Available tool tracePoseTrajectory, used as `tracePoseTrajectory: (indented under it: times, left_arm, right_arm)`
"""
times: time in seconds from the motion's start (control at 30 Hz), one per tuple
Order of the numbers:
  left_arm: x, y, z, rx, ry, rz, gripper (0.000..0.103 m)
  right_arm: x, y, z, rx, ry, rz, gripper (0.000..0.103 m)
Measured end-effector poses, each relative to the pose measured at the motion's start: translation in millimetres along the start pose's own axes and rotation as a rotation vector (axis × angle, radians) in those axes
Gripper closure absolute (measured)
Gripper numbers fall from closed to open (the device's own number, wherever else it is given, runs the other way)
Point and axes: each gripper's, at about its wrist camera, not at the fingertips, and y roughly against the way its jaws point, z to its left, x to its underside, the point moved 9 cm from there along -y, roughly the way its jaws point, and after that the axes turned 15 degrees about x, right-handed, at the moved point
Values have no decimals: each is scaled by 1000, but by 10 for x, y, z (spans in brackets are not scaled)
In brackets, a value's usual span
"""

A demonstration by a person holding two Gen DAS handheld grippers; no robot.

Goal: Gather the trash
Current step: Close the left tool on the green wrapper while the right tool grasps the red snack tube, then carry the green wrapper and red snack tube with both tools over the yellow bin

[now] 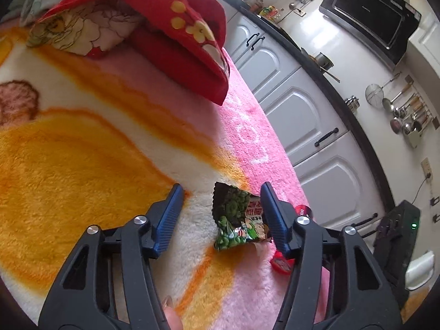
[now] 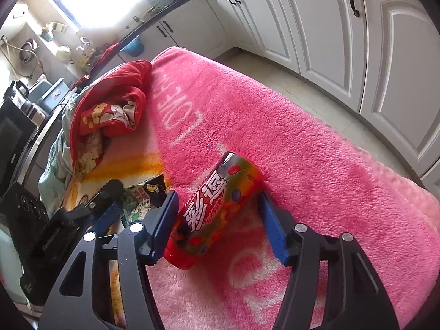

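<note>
The left gripper point(image 1: 221, 192) is held low over a plush blanket point(image 1: 82, 151) patterned in orange, white and pink; its jaws are spread wide and grip nothing. A green snack packet point(image 1: 238, 220) lies crumpled on the blanket between the blue pads, closer to the right-hand pad and appearing to touch it. The right gripper point(image 2: 217, 195) has its jaws wide open on either side of a red candy tube point(image 2: 211, 214), which lies tilted on the pink part of the blanket. The left-hand pad sits against the tube or just beside it; the right-hand pad is clear of it. The same tube shows partly hidden behind the left gripper in the left wrist view. A folded red quilt point(image 1: 165, 27) rests at the far end of the blanket. White cabinets point(image 2: 343, 41) stand beyond the blanket.
</note>
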Motion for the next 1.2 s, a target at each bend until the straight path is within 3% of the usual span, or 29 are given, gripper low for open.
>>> tracePoseTrajectory:
  times: [0.13, 0.23, 0.33, 0.57, 0.8, 1.2]
  left_arm:
    - [72, -87, -57, 11, -16, 21, 71]
    - [148, -130, -80, 19, -15, 46, 88]
    - [213, -147, -120, 38, -17, 66, 94]
    - [387, -88, -301, 71, -64, 90, 100]
    - [568, 68, -484, 79, -115, 95, 100]
    - [736, 240, -958, 73, -274, 91, 101]
  right_arm:
    - [42, 33, -16, -29, 11, -17, 54]
    - [83, 68, -27, -45, 13, -22, 55]
    - [149, 144, -64, -63, 10, -29, 56]
    - [319, 440, -190, -110, 7, -40, 59]
    - [556, 768, -265, -84, 107, -92, 66]
    - [672, 1234, -696, -70, 96, -167, 68]
